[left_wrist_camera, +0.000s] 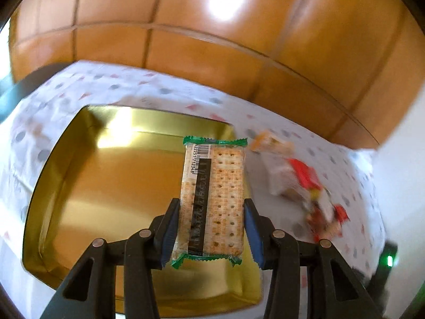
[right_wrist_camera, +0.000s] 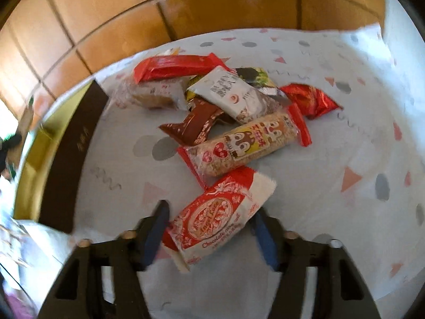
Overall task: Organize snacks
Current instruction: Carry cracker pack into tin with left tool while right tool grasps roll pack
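Note:
My left gripper [left_wrist_camera: 211, 228] is shut on a green-edged cracker pack [left_wrist_camera: 212, 199] and holds it above the right part of an open gold tin [left_wrist_camera: 79, 186]. My right gripper [right_wrist_camera: 209, 228] is open, its fingers on either side of a red-and-white Angel Love snack pack [right_wrist_camera: 215, 218] that lies on the cloth. Beyond it is a pile of snacks: a cartoon rice-cracker pack [right_wrist_camera: 244, 146], a brown wrapper [right_wrist_camera: 194, 127], a white pack [right_wrist_camera: 233, 93] and red packs [right_wrist_camera: 172, 66]. The pile shows blurred in the left wrist view [left_wrist_camera: 300, 183].
A white tablecloth [right_wrist_camera: 332, 146] with coloured shapes covers the table. The tin's dark outer wall [right_wrist_camera: 71, 148] stands left of the pile. An orange tiled floor [left_wrist_camera: 186, 13] lies beyond the table's far edge.

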A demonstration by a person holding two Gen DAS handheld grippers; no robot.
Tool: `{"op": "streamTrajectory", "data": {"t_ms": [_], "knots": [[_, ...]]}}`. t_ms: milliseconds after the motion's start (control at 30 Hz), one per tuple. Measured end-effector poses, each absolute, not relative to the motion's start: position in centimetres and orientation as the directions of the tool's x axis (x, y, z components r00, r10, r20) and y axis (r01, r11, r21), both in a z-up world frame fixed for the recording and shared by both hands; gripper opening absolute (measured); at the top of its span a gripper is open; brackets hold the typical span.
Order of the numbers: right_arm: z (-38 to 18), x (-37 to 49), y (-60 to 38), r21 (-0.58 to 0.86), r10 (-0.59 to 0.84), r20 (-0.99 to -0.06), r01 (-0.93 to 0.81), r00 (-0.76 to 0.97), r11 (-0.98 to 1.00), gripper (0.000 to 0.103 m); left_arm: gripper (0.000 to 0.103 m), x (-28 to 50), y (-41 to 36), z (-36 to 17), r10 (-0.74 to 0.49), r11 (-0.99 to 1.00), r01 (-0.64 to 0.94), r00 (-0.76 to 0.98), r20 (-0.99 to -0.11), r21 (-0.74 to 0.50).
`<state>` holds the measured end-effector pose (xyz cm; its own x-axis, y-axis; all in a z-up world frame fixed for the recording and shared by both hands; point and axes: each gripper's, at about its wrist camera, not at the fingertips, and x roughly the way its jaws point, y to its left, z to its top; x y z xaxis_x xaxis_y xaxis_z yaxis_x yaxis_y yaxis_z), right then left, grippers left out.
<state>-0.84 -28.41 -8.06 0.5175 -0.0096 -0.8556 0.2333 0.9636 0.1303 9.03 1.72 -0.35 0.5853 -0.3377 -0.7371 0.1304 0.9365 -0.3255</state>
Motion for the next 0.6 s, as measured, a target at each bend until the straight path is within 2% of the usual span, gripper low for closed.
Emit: {"op": "streamTrajectory", "data": {"t_ms": [33, 100, 167, 433, 533, 600], "knots": [[-8.1, -1.0, -28.3, 0.107, -0.024, -0.856, 0.221, 0.517, 0.969, 0.041, 0.047, 9.5, 2.0, -0.7, -0.335, 0.936, 0.113, 0.578, -0.744, -0.334], [-8.1, -1.5, -28.6, 0.103, -0.015, -0.858, 0.200, 0.514, 0.974, 0.039, 0.047, 10.7, 2.0, -1.4, -0.324, 0.937, 0.082, 0.564, -0.759, -0.339], [-8.0, -2.3, -29.0, 0.086, -0.024, -0.860, 0.190, 0.510, 0.978, 0.029, 0.047, 12.2, 1.4, -2.3, -0.320, 0.937, 0.064, 0.544, -0.775, -0.342], [-8.0, -2.9, -28.9, 0.066, -0.012, -0.858, 0.133, 0.513, 0.989, 0.028, 0.047, 17.2, -2.2, -4.7, -0.209, 0.973, 0.024, 0.517, -0.830, -0.229], [-8.1, -3.0, -28.8, 0.066, -0.003, -0.854, 0.114, 0.520, 0.991, 0.028, 0.050, 16.8, -2.7, -4.1, -0.180, 0.980, 0.031, 0.551, -0.815, -0.196], [-8.1, -3.0, -28.8, 0.064, -0.001, -0.851, 0.106, 0.525, 0.992, 0.029, 0.055, 15.6, -2.9, -3.0, -0.157, 0.986, 0.047, 0.595, -0.788, -0.162]]}}
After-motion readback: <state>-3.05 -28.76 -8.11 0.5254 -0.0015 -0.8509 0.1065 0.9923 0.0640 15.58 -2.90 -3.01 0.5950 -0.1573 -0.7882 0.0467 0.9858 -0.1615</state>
